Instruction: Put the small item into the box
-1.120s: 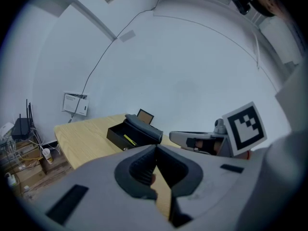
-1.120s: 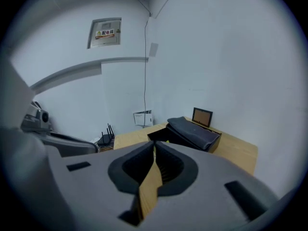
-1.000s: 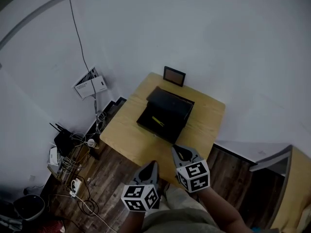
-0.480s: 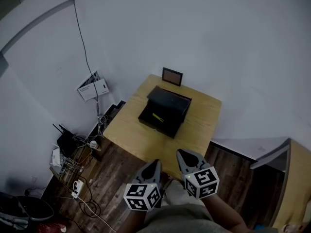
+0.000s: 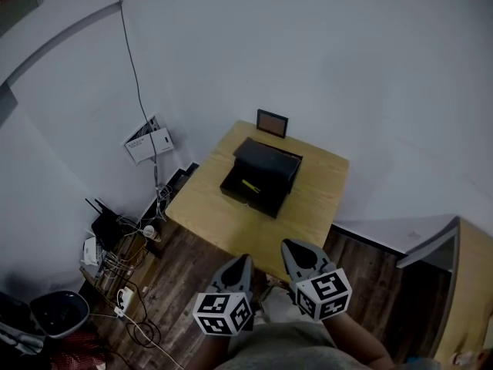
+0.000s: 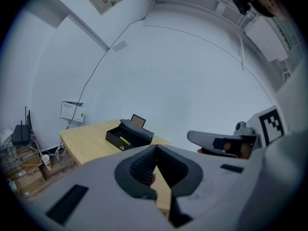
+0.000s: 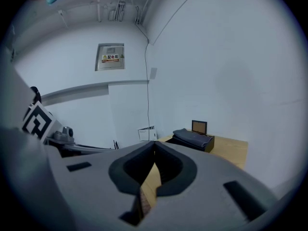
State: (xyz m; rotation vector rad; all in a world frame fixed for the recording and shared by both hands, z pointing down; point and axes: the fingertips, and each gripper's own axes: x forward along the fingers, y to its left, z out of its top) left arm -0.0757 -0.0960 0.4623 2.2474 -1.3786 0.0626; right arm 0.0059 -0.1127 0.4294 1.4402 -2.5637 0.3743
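Note:
A black box (image 5: 260, 176) stands open on the wooden table (image 5: 316, 199), its lid folded back at the far side. A thin yellow item (image 5: 249, 186) lies inside it, and the same item (image 6: 125, 140) shows in the left gripper view. Both grippers hang near the person's body, short of the table's near edge and well away from the box. My left gripper (image 5: 240, 262) is shut with nothing in it, its jaws meeting at the tip (image 6: 155, 147). My right gripper (image 5: 293, 247) is also shut and empty (image 7: 154, 143). In the right gripper view the box (image 7: 192, 139) lies far ahead.
A small picture frame (image 5: 271, 122) stands at the table's back edge against the white wall. A white wall box (image 5: 146, 139) with a cable hangs at the left. Cables and devices (image 5: 115, 245) and a bin (image 5: 58, 313) clutter the floor left of the table. Wooden furniture (image 5: 462, 284) stands at the right.
The head view has pulled back a little, so the table looks smaller. Both grippers have sunk slightly toward the bottom edge, the right one drifting rightward. Both stay shut.

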